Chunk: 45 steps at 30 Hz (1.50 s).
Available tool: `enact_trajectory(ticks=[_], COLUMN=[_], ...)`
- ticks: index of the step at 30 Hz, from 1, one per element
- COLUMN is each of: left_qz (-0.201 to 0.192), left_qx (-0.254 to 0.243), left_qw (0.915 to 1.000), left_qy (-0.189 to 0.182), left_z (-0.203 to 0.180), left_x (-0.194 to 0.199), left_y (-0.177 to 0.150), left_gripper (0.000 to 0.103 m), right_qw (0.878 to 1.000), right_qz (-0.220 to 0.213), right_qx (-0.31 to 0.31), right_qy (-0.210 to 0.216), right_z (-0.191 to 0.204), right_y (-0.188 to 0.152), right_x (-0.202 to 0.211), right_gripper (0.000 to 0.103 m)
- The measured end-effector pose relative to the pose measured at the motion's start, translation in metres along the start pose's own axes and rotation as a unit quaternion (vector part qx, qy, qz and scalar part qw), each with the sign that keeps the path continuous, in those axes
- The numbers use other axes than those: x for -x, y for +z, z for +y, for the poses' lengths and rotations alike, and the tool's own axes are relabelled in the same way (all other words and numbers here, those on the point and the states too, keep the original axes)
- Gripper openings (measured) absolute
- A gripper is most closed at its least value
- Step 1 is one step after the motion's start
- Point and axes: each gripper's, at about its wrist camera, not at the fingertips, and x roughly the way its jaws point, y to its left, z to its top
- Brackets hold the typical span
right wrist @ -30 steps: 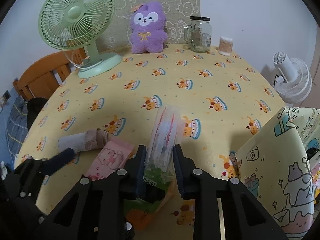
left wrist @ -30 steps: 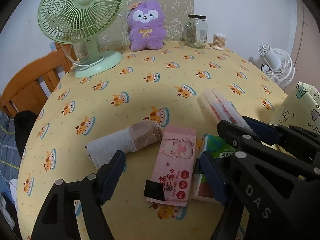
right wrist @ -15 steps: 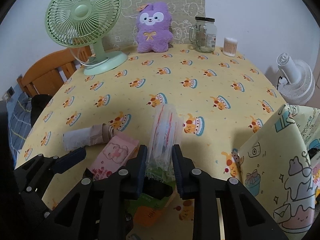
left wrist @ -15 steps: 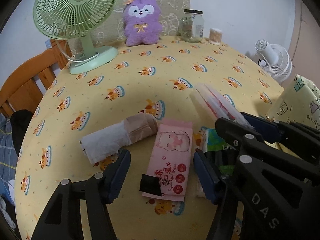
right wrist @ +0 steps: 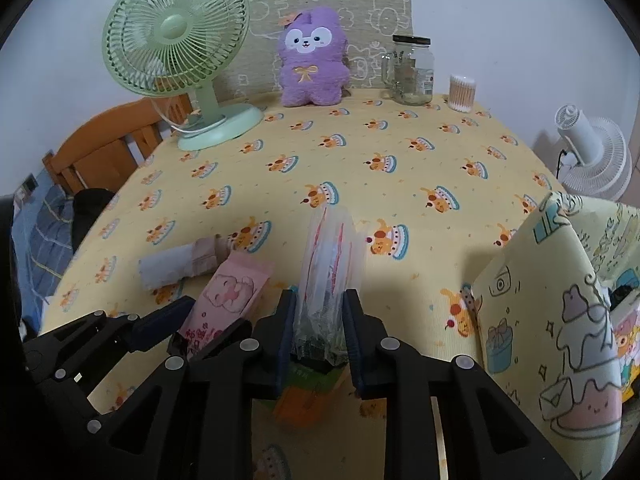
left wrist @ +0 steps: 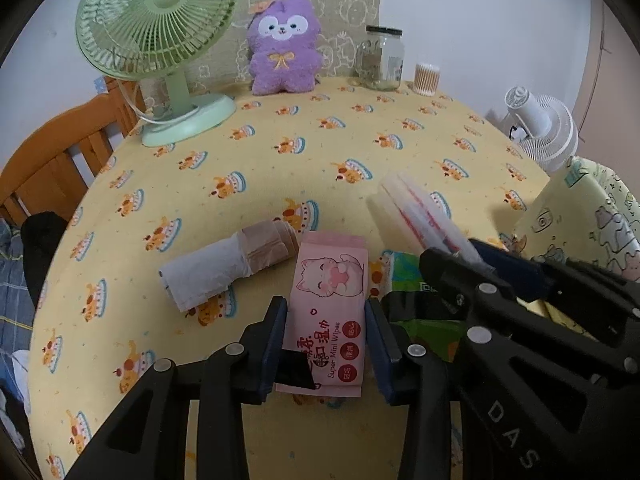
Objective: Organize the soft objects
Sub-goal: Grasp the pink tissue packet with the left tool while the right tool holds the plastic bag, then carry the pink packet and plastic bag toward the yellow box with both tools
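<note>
My left gripper (left wrist: 326, 342) is shut on the pink wet-wipes pack (left wrist: 330, 300), its fingers pressing both long sides near the table's front edge. The pack also shows in the right wrist view (right wrist: 228, 296). My right gripper (right wrist: 320, 336) is shut on a clear plastic pack with red stripes (right wrist: 330, 264), held a little above the table; it shows in the left wrist view (left wrist: 420, 216) too. A rolled white and beige cloth (left wrist: 228, 264) lies left of the wipes. A green and orange packet (right wrist: 308, 392) lies under my right gripper.
A yellow patterned storage bag (right wrist: 568, 320) stands open at the right. At the table's back stand a green fan (left wrist: 160, 52), a purple plush toy (left wrist: 284, 48), a glass jar (left wrist: 382, 58) and a cotton swab tub (left wrist: 427, 78). A wooden chair (left wrist: 60, 152) is at left.
My left gripper has moved forward around the pink wipes pack and closed from wide open onto it. My right gripper has kept hold of the clear pack and hardly moved.
</note>
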Motion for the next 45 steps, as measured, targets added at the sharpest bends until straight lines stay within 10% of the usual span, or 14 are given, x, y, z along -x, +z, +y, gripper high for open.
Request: enact_trajectory(ticks=[45], left_qz=[-0.115], left_qx=[0.016], left_qw=[0.9922], left_qy=[0.045], left_z=[-0.019], left_x=[0.134], left_y=[-0.012], left_gripper=[0.040], right_qw=[0.994], right_qz=[-0.097], right_qx=[0.024], right_qy=[0.043], right_z=[0.019], right_y=[-0.002], right_x=[0.132], right_gripper=[0.024])
